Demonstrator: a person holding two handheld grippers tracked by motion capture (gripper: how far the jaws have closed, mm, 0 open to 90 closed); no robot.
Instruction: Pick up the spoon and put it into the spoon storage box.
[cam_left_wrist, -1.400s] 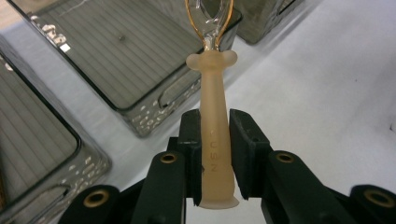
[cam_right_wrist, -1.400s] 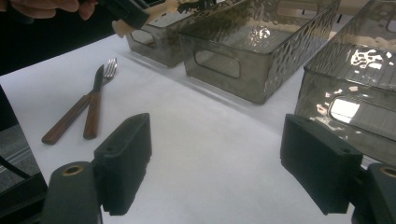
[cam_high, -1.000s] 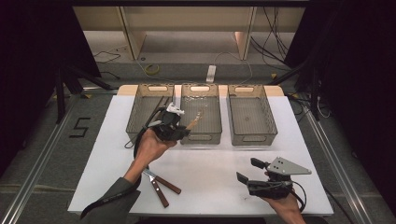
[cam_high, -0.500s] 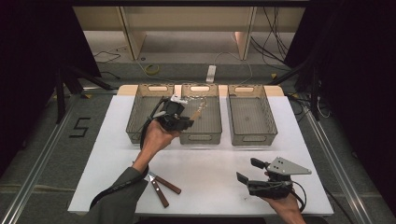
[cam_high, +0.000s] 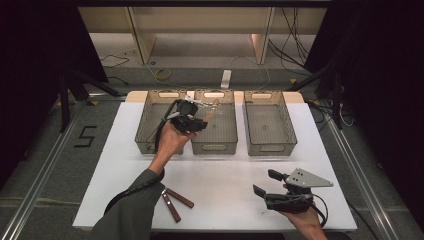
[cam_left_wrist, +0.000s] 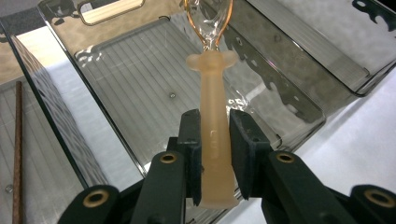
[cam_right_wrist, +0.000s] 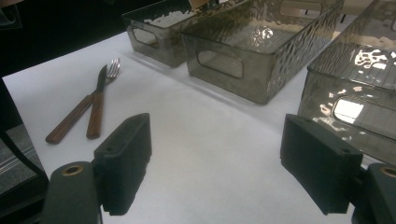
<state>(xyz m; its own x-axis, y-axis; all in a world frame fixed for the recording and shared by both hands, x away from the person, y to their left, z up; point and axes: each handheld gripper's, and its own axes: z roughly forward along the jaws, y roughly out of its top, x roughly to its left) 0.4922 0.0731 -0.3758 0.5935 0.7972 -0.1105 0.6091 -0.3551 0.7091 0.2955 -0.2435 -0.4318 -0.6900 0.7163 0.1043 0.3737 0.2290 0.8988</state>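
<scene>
My left gripper (cam_left_wrist: 215, 140) is shut on the pale orange handle of a plastic spoon (cam_left_wrist: 212, 107), whose clear bowl points away from me. In the high view the left gripper (cam_high: 199, 122) hangs over the near left corner of the middle grey bin (cam_high: 215, 146), and the spoon (cam_high: 210, 112) juts out above that bin's floor. My right gripper (cam_high: 266, 183) rests at the front right of the white table (cam_high: 230, 170), jaws wide apart. In its own view the right gripper (cam_right_wrist: 215, 158) has only bare table between its pads.
Three see-through grey bins stand in a row at the back: left (cam_high: 150, 142), middle, right (cam_high: 270, 147). A thin brown rod (cam_left_wrist: 17, 140) lies in the neighbouring bin. A wooden-handled fork (cam_right_wrist: 77, 114) and knife (cam_right_wrist: 97, 105) lie crossed near the front edge (cam_high: 175, 202).
My left hand has carried the spoon away from me and a little right, from the gap between the left and middle bins to over the middle bin. The right hand has stayed still.
</scene>
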